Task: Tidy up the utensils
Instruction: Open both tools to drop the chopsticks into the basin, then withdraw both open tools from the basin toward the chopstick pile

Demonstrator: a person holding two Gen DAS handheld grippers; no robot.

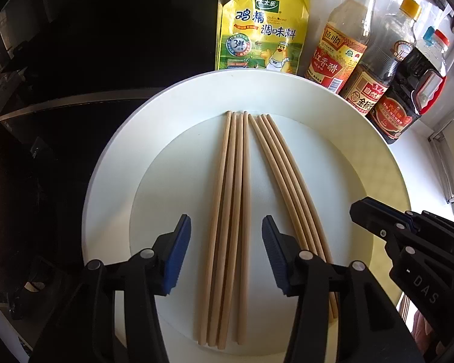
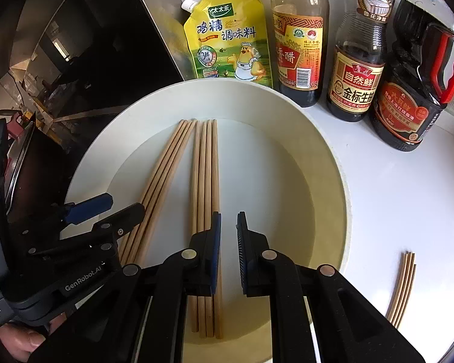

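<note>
- Two groups of wooden chopsticks lay in the white plate (image 1: 112, 163), each of about four sticks: the left bundle (image 1: 227, 211) and the right bundle (image 1: 290, 181), with their far tips almost touching.
- A few more chopsticks (image 2: 404, 287) lay on the counter, to the right of the plate.
- The left gripper (image 1: 226, 254) hovered open, its jaws on both sides of the left bundle without pressing it.
- The right gripper (image 2: 228, 251) had its jaws nearly closed, with nothing between them.
- The sticks looked light, stiff and smooth, so I judged they could roll or slide apart easily.
- The best hold seemed across the thick near ends, taking the whole group together.
</note>
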